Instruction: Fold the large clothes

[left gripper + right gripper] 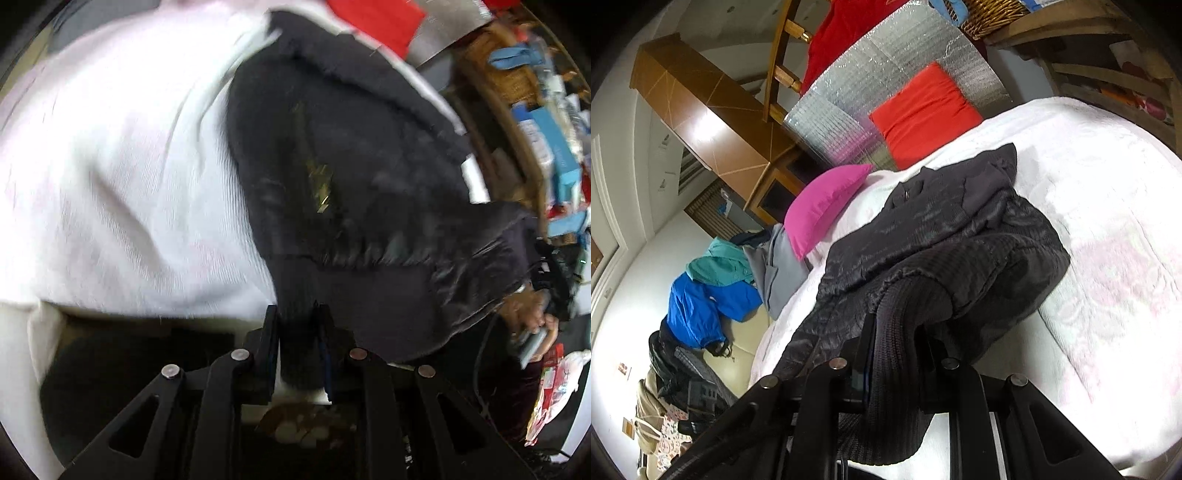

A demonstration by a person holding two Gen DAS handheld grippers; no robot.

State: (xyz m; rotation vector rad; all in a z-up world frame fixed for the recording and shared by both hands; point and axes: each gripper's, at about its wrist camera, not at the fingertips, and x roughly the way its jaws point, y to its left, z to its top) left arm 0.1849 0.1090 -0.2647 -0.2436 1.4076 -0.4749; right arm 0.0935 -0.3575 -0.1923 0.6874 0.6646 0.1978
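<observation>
A dark grey quilted jacket (923, 236) with ribbed knit trim lies crumpled on a white bed cover (1108, 221). My right gripper (894, 332) is shut on the jacket's ribbed knit hem, which hangs down between its fingers. In the left wrist view the same jacket (351, 177) spreads over the white cover (110, 166). My left gripper (297, 314) is shut on a dark ribbed edge of the jacket at the bed's near edge.
A pink pillow (823, 206) and a red cushion (923, 114) lie at the head of the bed. Blue and teal clothes (709, 291) are piled beside the bed. Cluttered shelves (535, 129) stand to the right of the left wrist view.
</observation>
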